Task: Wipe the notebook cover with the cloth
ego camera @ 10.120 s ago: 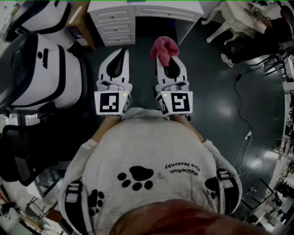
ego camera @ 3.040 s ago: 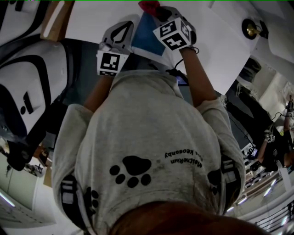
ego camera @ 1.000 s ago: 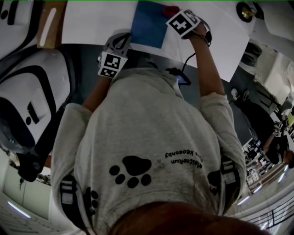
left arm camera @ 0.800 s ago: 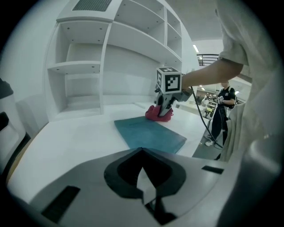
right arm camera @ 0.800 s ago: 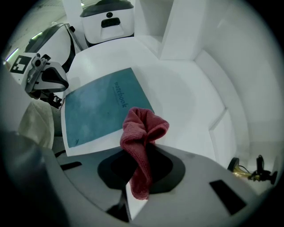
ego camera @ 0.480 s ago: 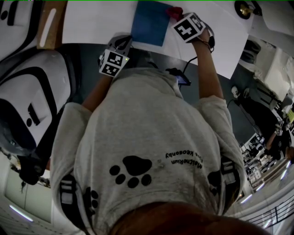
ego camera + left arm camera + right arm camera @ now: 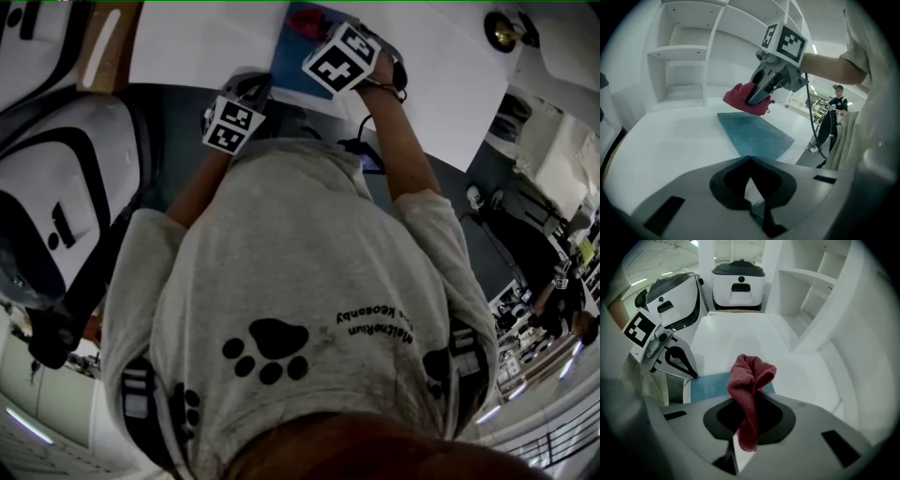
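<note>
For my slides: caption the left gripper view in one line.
The right gripper holds a red cloth at the blue notebook's far end, on a white table.

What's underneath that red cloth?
The blue notebook, lying flat on the white table. The red cloth, pinched in the right gripper's jaws, sits over the notebook's far end. The patch of cover beneath it is hidden, so whether they touch cannot be seen.

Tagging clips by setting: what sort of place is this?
Probably a robotics lab or workshop: big white-and-black robot bodies stand beside the white table, bare white shelves back it, and another person stands among equipment beyond.
</note>
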Action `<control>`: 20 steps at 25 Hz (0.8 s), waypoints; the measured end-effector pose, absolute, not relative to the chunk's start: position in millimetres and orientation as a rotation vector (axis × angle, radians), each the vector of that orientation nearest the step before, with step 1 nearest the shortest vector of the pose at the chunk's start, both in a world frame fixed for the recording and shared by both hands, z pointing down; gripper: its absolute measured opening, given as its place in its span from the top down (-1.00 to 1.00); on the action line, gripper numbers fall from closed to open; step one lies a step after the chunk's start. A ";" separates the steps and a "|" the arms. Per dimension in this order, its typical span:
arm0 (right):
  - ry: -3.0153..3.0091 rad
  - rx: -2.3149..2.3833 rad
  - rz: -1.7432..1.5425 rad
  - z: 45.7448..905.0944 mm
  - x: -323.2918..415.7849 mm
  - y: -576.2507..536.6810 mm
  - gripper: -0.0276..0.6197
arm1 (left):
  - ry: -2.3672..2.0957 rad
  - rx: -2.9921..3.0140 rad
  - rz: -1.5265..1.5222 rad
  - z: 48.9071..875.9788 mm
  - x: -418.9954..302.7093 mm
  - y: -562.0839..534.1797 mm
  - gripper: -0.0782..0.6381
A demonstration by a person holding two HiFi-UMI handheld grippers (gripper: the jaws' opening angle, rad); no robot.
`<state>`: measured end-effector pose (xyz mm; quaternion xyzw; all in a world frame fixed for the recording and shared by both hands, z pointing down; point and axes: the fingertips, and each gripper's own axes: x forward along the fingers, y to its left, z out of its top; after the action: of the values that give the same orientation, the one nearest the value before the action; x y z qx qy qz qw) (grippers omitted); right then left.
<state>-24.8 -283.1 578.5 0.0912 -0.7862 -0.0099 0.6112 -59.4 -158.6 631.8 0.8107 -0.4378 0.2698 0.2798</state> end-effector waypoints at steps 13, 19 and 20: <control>-1.791 0.051 -0.068 605.1 -68.3 -264.3 0.73 | -1.220 2.129 0.716 632.9 -62.2 -159.0 0.75; -1.728 -0.014 -0.134 620.3 -68.7 -259.7 0.73 | -1.247 2.113 0.717 632.3 -63.6 -159.0 0.75; -1.725 -0.015 -0.131 621.0 -67.9 -259.1 0.73 | -1.250 2.111 0.718 632.1 -63.7 -158.7 0.75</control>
<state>-67.9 -259.1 621.0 -0.0067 -0.7590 -0.0578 0.6485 -63.7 -158.7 632.1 0.7907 -0.4683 0.2689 0.2884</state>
